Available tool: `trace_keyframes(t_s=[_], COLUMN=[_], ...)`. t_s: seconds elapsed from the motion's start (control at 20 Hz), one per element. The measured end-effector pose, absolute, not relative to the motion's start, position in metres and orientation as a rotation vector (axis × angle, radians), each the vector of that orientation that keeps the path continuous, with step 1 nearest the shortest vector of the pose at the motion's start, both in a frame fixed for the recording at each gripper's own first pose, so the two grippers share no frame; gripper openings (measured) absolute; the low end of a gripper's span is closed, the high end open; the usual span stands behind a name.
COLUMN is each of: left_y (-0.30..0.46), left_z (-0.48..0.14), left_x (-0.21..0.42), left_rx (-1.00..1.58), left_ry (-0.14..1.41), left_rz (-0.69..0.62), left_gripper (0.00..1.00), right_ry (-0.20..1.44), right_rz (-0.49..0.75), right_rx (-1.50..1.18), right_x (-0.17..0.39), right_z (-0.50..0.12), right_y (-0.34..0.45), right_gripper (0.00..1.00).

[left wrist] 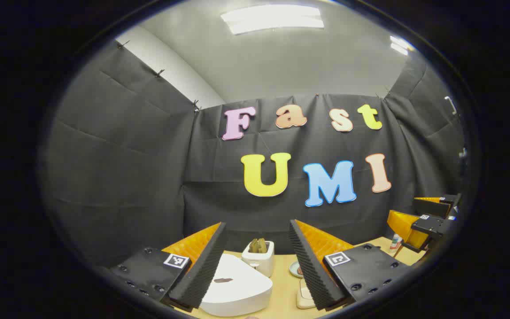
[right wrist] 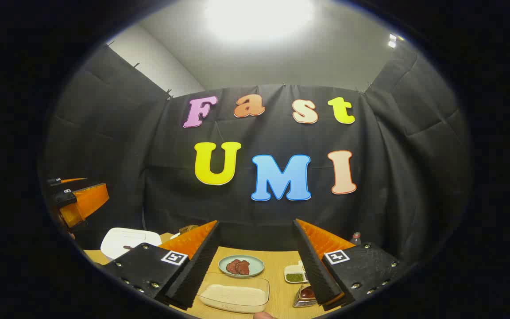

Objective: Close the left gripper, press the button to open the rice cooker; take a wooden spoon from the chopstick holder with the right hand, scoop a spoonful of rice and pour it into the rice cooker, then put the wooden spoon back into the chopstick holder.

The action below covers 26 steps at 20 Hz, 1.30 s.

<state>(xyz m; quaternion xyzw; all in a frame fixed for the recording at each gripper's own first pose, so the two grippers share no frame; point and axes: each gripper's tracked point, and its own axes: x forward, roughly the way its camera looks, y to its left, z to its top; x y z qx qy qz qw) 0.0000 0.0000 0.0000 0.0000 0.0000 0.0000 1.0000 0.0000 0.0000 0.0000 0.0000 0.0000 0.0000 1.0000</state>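
In the left gripper view, my left gripper (left wrist: 257,227) is open above the table, nothing between its fingers. Below the gap lies the white rice cooker (left wrist: 237,287), lid down. Behind it stands the white chopstick holder (left wrist: 259,261) with wooden utensil ends (left wrist: 258,245) sticking out. In the right gripper view, my right gripper (right wrist: 256,223) is open and holds nothing. A clear tub of rice (right wrist: 233,297) sits under its gap. The rice cooker (right wrist: 124,241) lies to its left, with the left gripper (right wrist: 78,199) hovering above it.
A pale green plate (right wrist: 255,262) with brown food sits behind the rice tub. To its right are a small dish (right wrist: 295,277) of green bits and a dark bottle (right wrist: 356,238). The right gripper (left wrist: 430,219) hangs at the far right of the wooden table (left wrist: 283,288).
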Motion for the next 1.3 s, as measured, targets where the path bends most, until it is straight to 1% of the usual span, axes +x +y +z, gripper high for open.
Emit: trace_keyframes(t_s=[0.75, 0.8, 0.85, 0.9, 0.95, 1.15, 1.2, 1.25, 1.3], left_y=[-0.006, -0.006, -0.007, -0.007, -0.006, -0.003, -0.003, -0.002, 0.000], left_z=[0.007, 0.006, 0.004, 0.003, 0.001, -0.003, -0.004, -0.003, -0.004], left_x=[-0.008, -0.008, -0.007, -0.006, -0.004, 0.001, 0.004, 0.007, 0.010], left_rx=[0.012, 0.006, 0.001, -0.001, -0.004, -0.007, -0.008, -0.010, -0.014], left_ry=[-0.032, -0.032, -0.028, -0.026, -0.026, -0.026, -0.026, -0.028, -0.032], left_rz=[0.017, 0.015, 0.014, 0.015, 0.017, 0.027, 0.031, 0.037, 0.041], left_gripper=[0.98, 0.95, 0.95, 0.92, 0.96, 0.96, 0.99, 0.96, 0.97], right_ry=[-0.013, -0.012, -0.010, -0.010, -0.011, -0.008, -0.007, -0.001, 0.007], right_rz=[-0.009, -0.009, -0.010, -0.012, -0.016, -0.022, -0.025, -0.026, -0.027], right_rx=[-0.011, -0.016, -0.019, -0.016, -0.013, -0.023, -0.020, -0.012, -0.002], right_x=[-0.014, -0.015, -0.016, -0.017, -0.018, -0.024, -0.024, -0.025, -0.025], right_z=[-0.002, -0.003, -0.004, -0.004, -0.003, -0.007, -0.008, -0.011, -0.013], right_y=[-0.012, -0.013, -0.014, -0.015, -0.016, -0.019, -0.020, -0.020, -0.019], right_gripper=[0.96, 0.96, 0.97, 0.96, 0.96, 0.96, 0.96, 0.96, 0.96])
